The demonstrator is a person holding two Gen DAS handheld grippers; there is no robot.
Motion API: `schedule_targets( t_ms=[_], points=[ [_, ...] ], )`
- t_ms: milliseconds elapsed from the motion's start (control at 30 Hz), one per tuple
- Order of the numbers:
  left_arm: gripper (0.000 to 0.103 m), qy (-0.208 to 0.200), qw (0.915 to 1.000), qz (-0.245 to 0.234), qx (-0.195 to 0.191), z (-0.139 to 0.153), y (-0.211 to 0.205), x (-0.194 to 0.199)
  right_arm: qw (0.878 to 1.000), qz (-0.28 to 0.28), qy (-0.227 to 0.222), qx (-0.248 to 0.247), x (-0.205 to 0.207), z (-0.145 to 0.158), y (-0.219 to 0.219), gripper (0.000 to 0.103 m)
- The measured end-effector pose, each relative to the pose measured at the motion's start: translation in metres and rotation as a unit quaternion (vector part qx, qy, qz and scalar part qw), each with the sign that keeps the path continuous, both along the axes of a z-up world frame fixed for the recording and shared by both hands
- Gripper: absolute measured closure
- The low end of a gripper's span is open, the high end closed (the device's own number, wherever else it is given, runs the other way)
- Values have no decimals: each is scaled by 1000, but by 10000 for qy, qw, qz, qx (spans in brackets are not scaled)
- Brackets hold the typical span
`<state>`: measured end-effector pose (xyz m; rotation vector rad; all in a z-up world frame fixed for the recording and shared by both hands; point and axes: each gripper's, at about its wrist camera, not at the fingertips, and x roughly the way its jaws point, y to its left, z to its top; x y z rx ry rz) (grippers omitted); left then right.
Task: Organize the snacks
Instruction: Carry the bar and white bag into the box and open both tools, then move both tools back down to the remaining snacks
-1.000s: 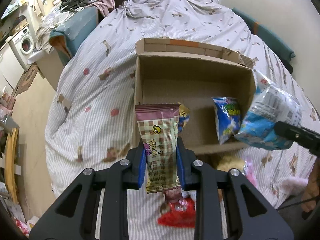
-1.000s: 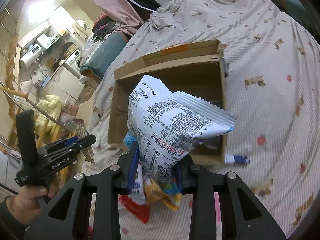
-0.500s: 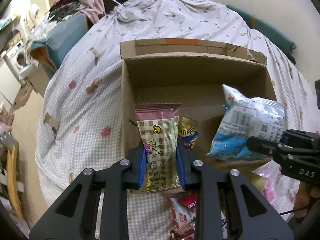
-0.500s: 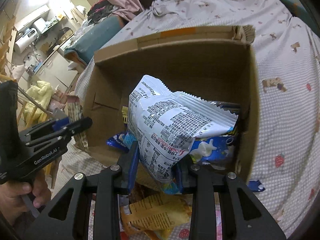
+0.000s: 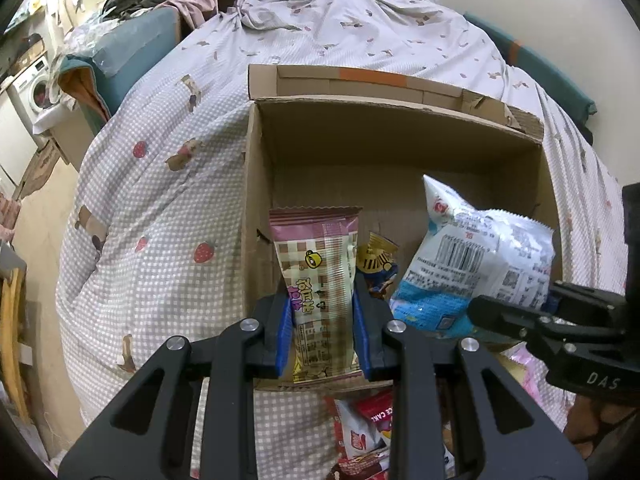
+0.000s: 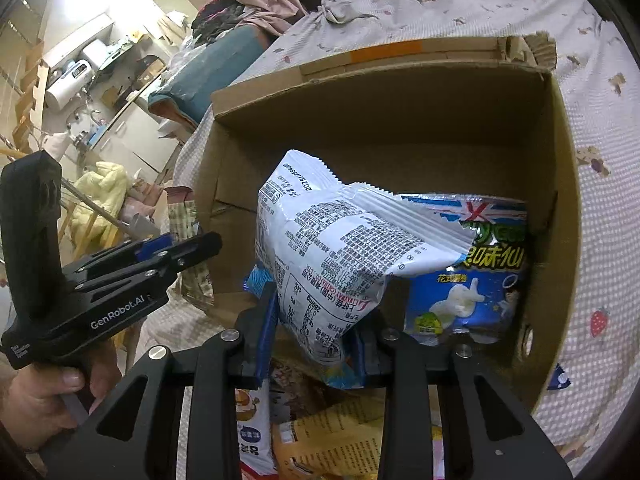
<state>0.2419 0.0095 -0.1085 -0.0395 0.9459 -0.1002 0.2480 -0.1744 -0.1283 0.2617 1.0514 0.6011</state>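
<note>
Left gripper [image 5: 322, 316]: clamped on pink checked wafer packet [image 5: 318, 276], upright, over near left corner of cardboard box [image 5: 256, 184].
Right gripper [image 6: 316, 320]: clamped on lower edge of white-and-blue snack bag [image 6: 340, 248], tilted, over near edge of box.
Cardboard box: open, on bed [image 5: 160, 200] with checked cover.
Inside box: blue snack bag [image 6: 476, 280] against right wall; small yellow-and-blue packet [image 5: 378, 264] just beside wafer packet.
In front of box: loose snack packets [image 5: 368, 424] on bed cover.
Hand [image 6: 44, 404]: wrapped around left gripper's handle.
</note>
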Motion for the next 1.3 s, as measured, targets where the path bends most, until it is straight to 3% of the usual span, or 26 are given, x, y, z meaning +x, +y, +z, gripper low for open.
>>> schedule_targets(
  t_ms=[200,233,267,300,333,400,500,733,967,1300],
  points=[
    [80,-69,9999,71,41,0,0,0,9999,6,26,144,2,-2,2,64],
    [80,-47,10000,67,30,-1,0,0,10000,-35,28,83,3,-2,2,51],
    [79,-12,10000,70,31,-2,0,1,10000,-79,17,37,2,-2,1,30],
    [73,22,10000,67,13,-3,0,1,9999,-165,-14,-25,3,-2,-2,23],
    [57,79,9999,63,-38,-4,1,2,9996,-271,-77,-24,2,-1,-6,19],
    [39,91,9998,114,-119,-5,3,1,9994,-340,-62,93,3,1,-13,19],
    [32,5,9996,206,-202,-1,6,0,9983,-526,-158,199,3,8,-22,19],
    [32,-74,9990,389,-192,1,14,-1,9978,-631,-88,202,6,4,-30,19],
    [32,-422,9973,517,-319,18,20,-6,9978,-632,-87,183,7,5,-31,19],
    [32,-435,9962,646,-390,18,22,-15,9963,-845,-113,138,1,8,-46,19]
  ],
)
